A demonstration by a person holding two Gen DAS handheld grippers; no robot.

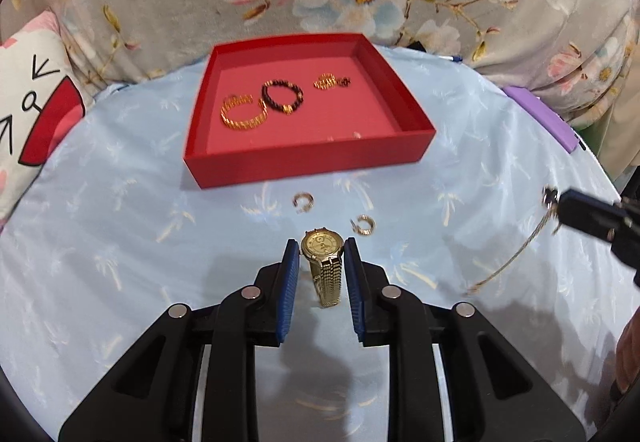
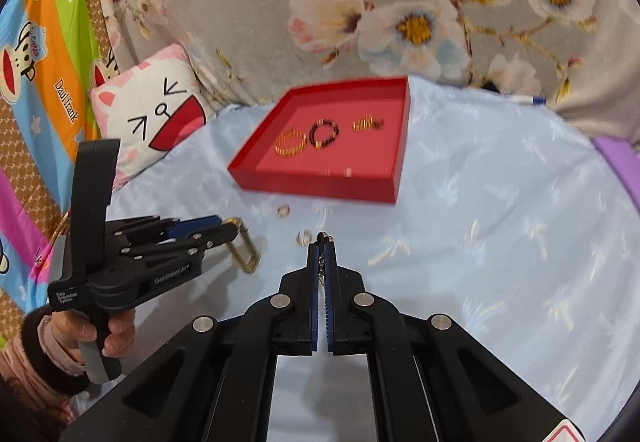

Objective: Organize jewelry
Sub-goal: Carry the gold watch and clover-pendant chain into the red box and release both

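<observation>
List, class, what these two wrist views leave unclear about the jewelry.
- Watch: the left wrist view does not settle whether the left gripper pads touch it.
- Chain: its clamped end is hidden inside the right gripper.
- Small pieces in the red tray: too blurred to identify.

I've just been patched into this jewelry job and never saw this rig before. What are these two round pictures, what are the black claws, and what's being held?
There is no robot arm here: a person holds a handheld two-finger gripper in each hand, each with a fisheye camera looking along its fingers.

The left wrist view shows the left gripper, its jaws on either side of a gold watch and the band hanging below. The right wrist view shows the right gripper shut on a thin gold chain.

On the pale blue cloth sits a red tray holding a gold bracelet, a dark beaded bracelet and a smaller gold piece. Two small gold earrings lie loose before it.
</observation>
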